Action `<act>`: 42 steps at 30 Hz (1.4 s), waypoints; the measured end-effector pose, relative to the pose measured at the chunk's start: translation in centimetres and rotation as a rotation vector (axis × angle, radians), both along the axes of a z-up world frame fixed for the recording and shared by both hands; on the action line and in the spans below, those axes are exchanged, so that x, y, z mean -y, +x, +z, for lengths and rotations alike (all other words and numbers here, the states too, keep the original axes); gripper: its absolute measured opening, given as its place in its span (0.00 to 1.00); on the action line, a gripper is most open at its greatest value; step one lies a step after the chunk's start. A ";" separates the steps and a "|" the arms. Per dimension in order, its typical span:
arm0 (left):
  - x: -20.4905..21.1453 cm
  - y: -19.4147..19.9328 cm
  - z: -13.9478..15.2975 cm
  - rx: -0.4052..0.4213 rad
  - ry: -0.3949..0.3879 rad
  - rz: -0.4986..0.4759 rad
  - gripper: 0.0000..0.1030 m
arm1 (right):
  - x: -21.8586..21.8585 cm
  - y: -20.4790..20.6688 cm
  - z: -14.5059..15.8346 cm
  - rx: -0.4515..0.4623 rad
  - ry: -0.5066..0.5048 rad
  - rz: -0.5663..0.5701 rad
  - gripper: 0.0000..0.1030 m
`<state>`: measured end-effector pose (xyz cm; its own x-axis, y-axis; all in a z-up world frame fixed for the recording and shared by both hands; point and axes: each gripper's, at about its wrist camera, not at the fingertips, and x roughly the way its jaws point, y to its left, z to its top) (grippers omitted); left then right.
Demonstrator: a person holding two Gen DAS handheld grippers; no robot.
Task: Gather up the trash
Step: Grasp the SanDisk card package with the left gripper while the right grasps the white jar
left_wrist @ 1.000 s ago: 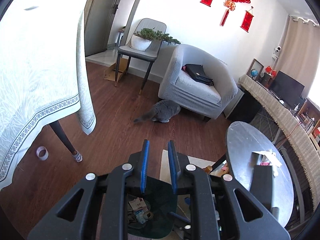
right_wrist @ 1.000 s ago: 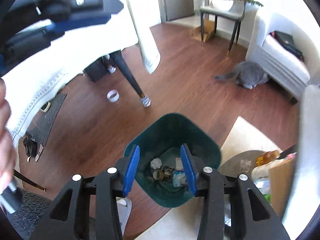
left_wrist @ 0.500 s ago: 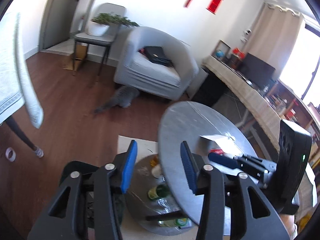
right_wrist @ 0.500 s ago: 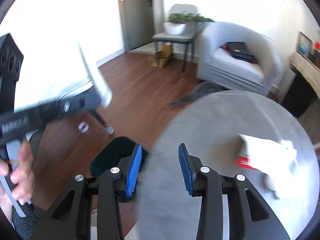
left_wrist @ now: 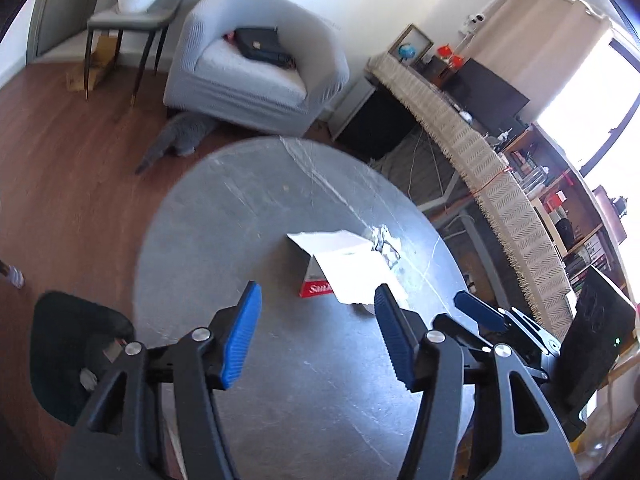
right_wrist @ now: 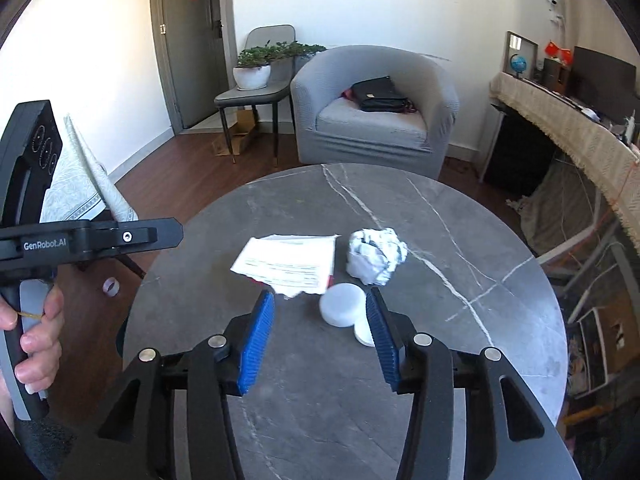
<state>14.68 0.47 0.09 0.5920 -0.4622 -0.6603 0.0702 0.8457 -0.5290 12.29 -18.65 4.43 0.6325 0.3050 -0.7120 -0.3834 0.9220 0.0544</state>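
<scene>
- Round grey marble table (right_wrist: pixel 420 360) carrying the trash: torn white paper (right_wrist: pixel 290 262) over a red-edged box, crumpled white paper ball (right_wrist: pixel 374 256) just beside it on the right, small round white container (right_wrist: pixel 343 310) in front of both.
- Right gripper (right_wrist: pixel 320 322) above the table, jaws apart, gripping nothing; white container between the blue pads, close to the right one; torn paper edge just beyond the left pad.
- Left gripper (left_wrist: pixel 316 326) also spread wide and empty, torn paper just ahead of the tips.
- Dark green bin (left_wrist: pixel 64 356) on the floor, left of the table.
</scene>
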 end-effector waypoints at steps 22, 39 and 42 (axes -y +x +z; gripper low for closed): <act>1.8 3.6 -5.3 -0.167 -0.356 -0.039 0.55 | 5.0 0.0 -1.7 -0.057 0.092 -0.041 0.47; 2.7 2.2 -3.0 -0.053 -0.228 -0.004 0.04 | 2.5 0.4 -3.7 -0.086 -0.035 0.020 0.56; 3.0 1.4 -1.9 -0.014 -0.149 -0.009 0.01 | 1.8 0.4 -3.7 -0.083 -0.042 0.029 0.56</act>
<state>16.09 -2.48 -1.81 0.5788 -0.5607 -0.5921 0.0690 0.7571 -0.6496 12.72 -20.41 0.77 0.5622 0.2911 -0.7741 -0.4057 0.9127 0.0486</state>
